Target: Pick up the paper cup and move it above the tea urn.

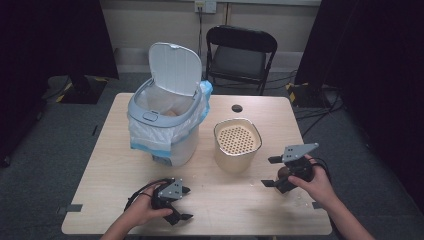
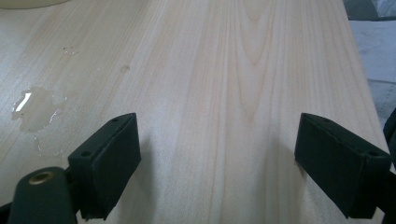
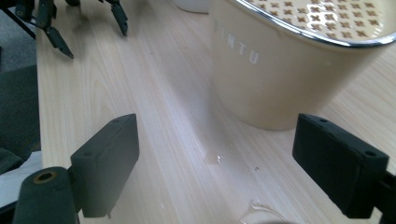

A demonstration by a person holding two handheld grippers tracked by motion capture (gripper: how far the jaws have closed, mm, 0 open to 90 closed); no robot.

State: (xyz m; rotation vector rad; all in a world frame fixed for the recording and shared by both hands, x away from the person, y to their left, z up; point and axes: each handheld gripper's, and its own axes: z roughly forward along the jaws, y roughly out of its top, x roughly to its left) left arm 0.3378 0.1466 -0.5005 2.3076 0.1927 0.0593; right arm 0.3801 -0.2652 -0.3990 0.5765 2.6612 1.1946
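A: Grippers' condition?

B: Left gripper [image 1: 184,203] is sitting spread and empty over the table [image 1: 235,205]. Right gripper [image 1: 270,171] is likewise standing wide, gripping nothing.

A: Nearest item?

B: The cream pot [image 1: 237,144] is standing mid-table, just left of the right gripper, beside the open bin [image 1: 166,120]. Water [image 2: 35,109] is pooling nearby.

"INTU" on cream container [image 3: 280,79]

Soft, even light falls from above on the pale table [image 1: 250,200] — the room around it sinks into near black. The high view is slightly grainy. In the left gripper view a puddle [image 2: 32,109] glints white, and soft shadows trail behind the jaws — the near parts are blurred.
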